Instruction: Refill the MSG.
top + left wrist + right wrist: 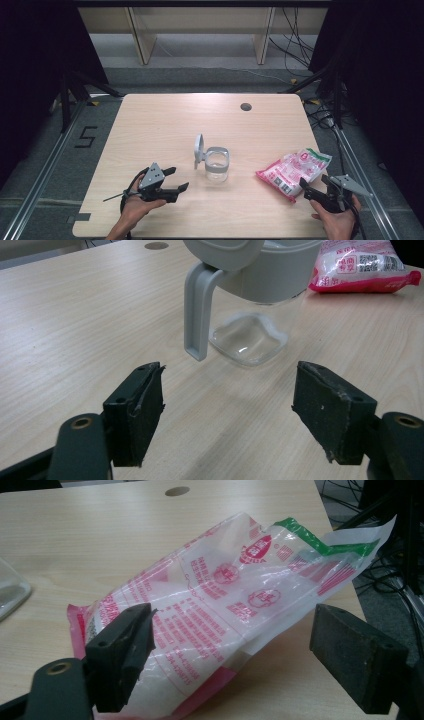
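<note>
A clear jar [217,167] with a grey collar and a flipped-up grey lid [199,148] stands upright at the table's middle. My left gripper [178,178] is open, a short way left of the jar. In the left gripper view the jar [255,305] and its grey hinge arm [196,315] rise just beyond the left gripper [227,405], with nothing between the jaws. A pink and white plastic bag [294,172] lies at the right. My right gripper [313,181] is open at the bag's near end. In the right gripper view, the bag [225,600] lies just ahead of the right gripper [232,630].
The wooden table [165,120] has a round cable hole [245,106] near its far edge. Cables and a metal frame [330,115] run past the right edge. The jar's base [10,592] shows at the left of the right gripper view.
</note>
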